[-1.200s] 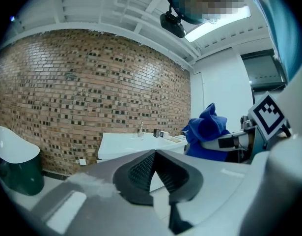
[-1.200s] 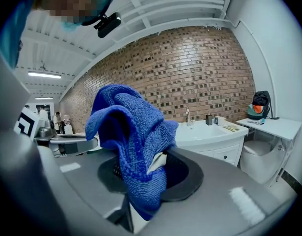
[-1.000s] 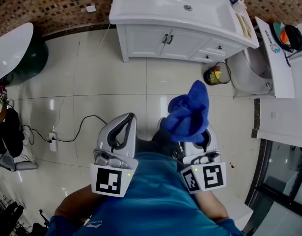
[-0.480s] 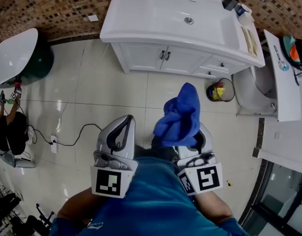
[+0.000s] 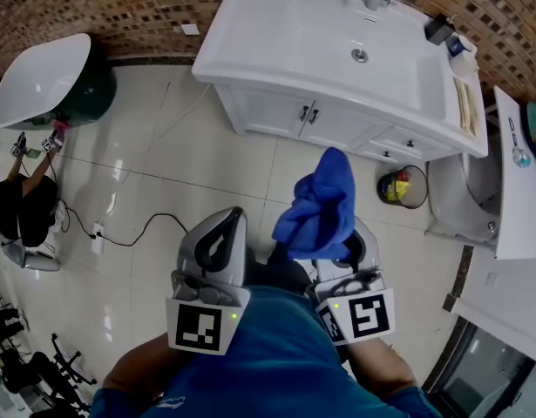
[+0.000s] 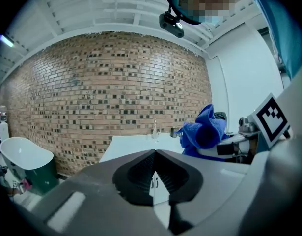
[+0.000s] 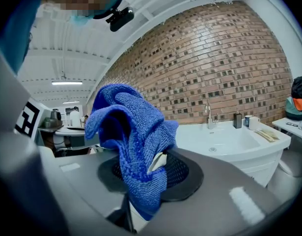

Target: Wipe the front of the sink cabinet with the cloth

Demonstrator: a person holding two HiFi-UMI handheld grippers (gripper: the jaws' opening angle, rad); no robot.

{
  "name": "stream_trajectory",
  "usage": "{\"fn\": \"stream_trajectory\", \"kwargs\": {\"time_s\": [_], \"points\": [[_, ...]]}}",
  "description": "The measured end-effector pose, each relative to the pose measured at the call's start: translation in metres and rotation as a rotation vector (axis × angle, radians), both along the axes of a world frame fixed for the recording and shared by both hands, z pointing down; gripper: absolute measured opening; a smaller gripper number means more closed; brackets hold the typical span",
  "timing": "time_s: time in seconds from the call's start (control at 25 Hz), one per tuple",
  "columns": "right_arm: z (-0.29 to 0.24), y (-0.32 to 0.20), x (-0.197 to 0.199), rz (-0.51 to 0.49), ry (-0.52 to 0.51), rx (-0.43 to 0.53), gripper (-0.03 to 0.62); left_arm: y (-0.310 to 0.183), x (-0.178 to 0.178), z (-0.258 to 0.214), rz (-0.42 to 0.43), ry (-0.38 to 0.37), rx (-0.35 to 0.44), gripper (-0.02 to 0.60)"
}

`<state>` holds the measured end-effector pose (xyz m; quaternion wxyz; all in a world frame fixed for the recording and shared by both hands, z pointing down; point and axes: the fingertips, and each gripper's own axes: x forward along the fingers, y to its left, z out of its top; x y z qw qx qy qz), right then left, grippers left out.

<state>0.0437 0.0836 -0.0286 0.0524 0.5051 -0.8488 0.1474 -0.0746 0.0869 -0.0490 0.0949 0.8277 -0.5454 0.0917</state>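
You have not started wiping yet: the blue microfibre cloth [image 5: 318, 205] is nowhere near the white sink cabinet [image 5: 335, 125], whose doors and drawers stand well ahead of you across open floor tile. What you do have is the cloth in hand. Your right gripper [image 7: 147, 182] is clamped on its lower end, and the rest bunches up loosely above the jaws. Everything else is left to do: walk in, lower the cloth to the cabinet front, and pass it over the doors and drawer faces. Your left gripper [image 5: 229, 219] is closed on nothing, its jaw tips meeting with only the cabinet seen far behind them. You hold both grippers close against your body, side by side at about the same height, pointing forward toward the cabinet, the right one with the cloth riding upright on top.
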Motion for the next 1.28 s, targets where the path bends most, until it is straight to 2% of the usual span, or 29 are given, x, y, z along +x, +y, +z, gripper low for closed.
{"fn": "stream_trajectory", "kwargs": {"time_s": [0.2,0.24,0.36,0.44,0.56,0.68,1.0,1.28], "points": [[0.01,-0.024,-0.026,-0.009,0.038,-0.026,0.117,-0.026,-0.027,0.007,-0.008,0.021,-0.004,0.002],[0.012,-0.029,-0.032,-0.006,0.047,-0.03,0.117,-0.032,-0.032,0.009,0.014,-0.001,0.004,0.003],[0.017,-0.045,-0.052,0.001,0.07,-0.044,0.117,-0.053,-0.048,0.011,0.136,-0.162,0.063,0.003],[0.021,-0.061,-0.067,0.002,0.081,-0.055,0.117,-0.071,-0.065,0.008,0.134,-0.166,0.09,0.002],[0.026,-0.085,-0.095,-0.013,0.102,-0.061,0.117,-0.097,-0.098,0.007,0.073,-0.105,0.089,0.002],[0.03,-0.108,-0.126,-0.054,0.119,-0.06,0.117,-0.118,-0.132,0.015,-0.048,0.029,0.039,0.002],[0.065,-0.159,-0.183,-0.187,0.105,-0.072,0.12,-0.161,-0.179,0.054,-0.208,0.012,0.004,0.003],[0.116,-0.199,-0.198,-0.352,0.129,-0.092,0.121,-0.181,-0.181,0.118,-0.362,0.061,-0.052,0.003]]}}
